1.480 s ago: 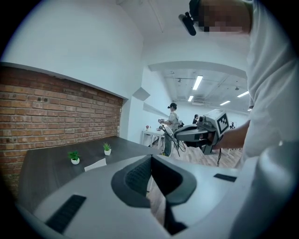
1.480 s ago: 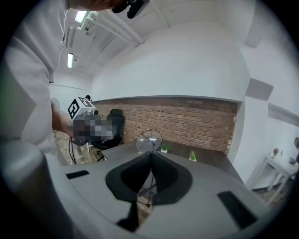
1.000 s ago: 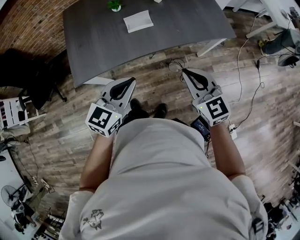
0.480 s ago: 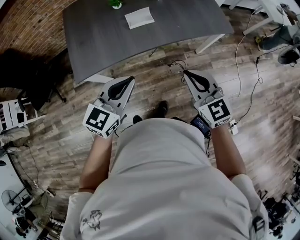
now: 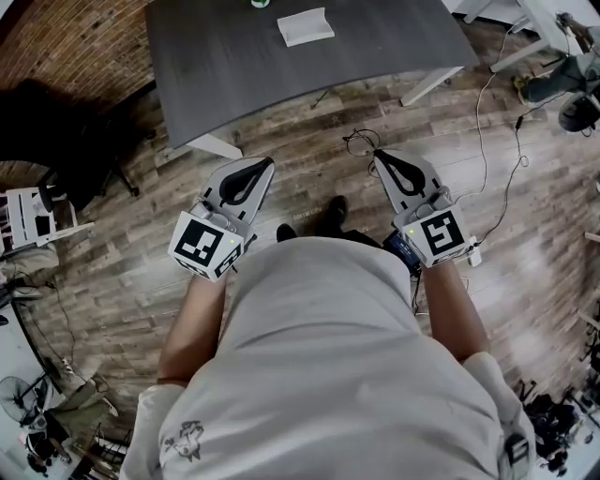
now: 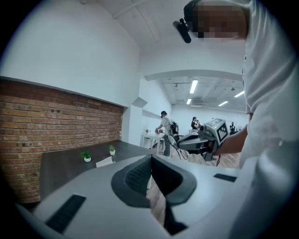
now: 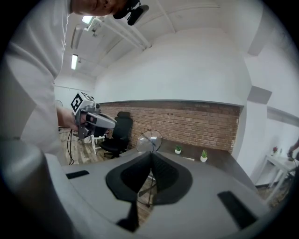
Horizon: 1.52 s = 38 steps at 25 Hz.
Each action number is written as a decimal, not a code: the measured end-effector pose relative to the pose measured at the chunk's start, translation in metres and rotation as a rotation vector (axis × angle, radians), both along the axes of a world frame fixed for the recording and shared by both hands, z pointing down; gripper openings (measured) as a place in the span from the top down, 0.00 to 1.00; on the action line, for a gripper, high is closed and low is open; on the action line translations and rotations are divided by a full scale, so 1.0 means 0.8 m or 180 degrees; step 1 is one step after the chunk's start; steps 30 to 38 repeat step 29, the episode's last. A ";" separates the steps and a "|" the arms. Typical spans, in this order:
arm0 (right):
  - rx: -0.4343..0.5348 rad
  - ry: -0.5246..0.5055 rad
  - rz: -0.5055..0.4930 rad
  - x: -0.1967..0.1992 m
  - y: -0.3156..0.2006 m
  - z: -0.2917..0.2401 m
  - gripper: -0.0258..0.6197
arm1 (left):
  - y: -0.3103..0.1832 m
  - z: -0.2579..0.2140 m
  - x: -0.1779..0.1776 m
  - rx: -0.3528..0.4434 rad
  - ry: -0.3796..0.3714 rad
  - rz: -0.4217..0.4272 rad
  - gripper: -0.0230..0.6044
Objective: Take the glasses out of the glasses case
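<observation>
Wood floor underfoot; bench (image 5: 234, 75) lying ahead, well apart from both grippers. White flat thing (image 5: 305, 26), likely glasses case, sitting near bench's far edge, slightly nearer left gripper (image 5: 261, 167) than right gripper (image 5: 382, 157). Both sets of jaws pressing together, holding nothing.

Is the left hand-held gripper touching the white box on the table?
Apart. The head view shows the left hand-held gripper over floor, far from the white box.
</observation>
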State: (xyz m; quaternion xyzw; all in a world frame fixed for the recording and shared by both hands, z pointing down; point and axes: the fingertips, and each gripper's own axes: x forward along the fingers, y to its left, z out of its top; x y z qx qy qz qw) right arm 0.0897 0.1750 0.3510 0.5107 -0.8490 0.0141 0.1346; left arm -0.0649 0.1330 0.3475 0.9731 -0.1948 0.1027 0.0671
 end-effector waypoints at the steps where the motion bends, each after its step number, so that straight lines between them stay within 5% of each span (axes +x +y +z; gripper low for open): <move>1: 0.0008 -0.0005 0.0004 -0.010 0.002 -0.002 0.94 | 0.002 -0.002 -0.010 0.0009 0.0006 -0.0007 0.94; 13: 0.0055 -0.0010 0.0125 -0.089 0.037 -0.009 0.94 | 0.031 -0.010 -0.096 0.0069 0.0099 0.0066 0.94; 38: 0.0119 0.0098 0.0160 -0.137 0.056 -0.016 0.94 | 0.051 -0.017 -0.148 0.0048 0.0162 0.0090 0.94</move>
